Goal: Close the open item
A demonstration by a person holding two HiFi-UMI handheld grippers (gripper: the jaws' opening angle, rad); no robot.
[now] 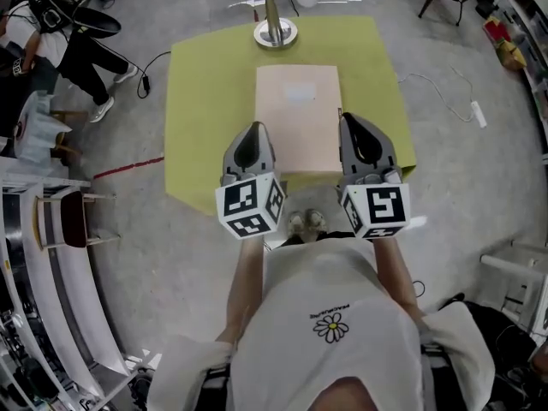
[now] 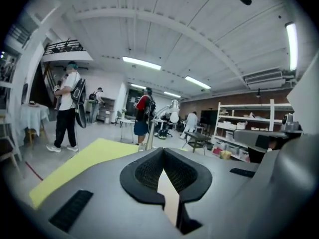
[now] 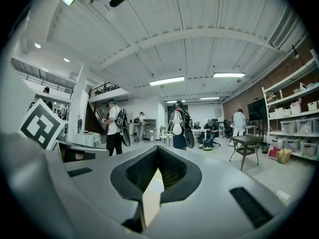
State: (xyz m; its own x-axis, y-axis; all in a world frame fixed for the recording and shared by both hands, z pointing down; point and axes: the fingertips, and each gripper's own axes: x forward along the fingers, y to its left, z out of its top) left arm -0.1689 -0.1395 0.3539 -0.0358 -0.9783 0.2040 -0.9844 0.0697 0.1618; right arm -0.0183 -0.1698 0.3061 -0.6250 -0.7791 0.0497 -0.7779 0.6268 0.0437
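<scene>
A flat beige rectangular item [image 1: 298, 118] lies shut on the yellow-green table [image 1: 205, 101], with a pale label near its far end. My left gripper [image 1: 250, 137] hovers at the item's near left corner and my right gripper [image 1: 356, 131] at its near right edge. Seen from the left gripper view, the left gripper [image 2: 162, 151] has its tips together with nothing between them. The right gripper [image 3: 158, 149] also has its tips touching and holds nothing. A beige sliver of the item [image 2: 168, 195] shows through the gap behind the closed tips.
A chrome lamp base and pole [image 1: 275, 31] stand at the table's far edge, just beyond the item. A seated person [image 1: 51, 45] and a stool [image 1: 73, 219] are off to the left. A white cable [image 1: 445, 88] runs on the floor to the right. Other people stand in the hall [image 2: 67, 106].
</scene>
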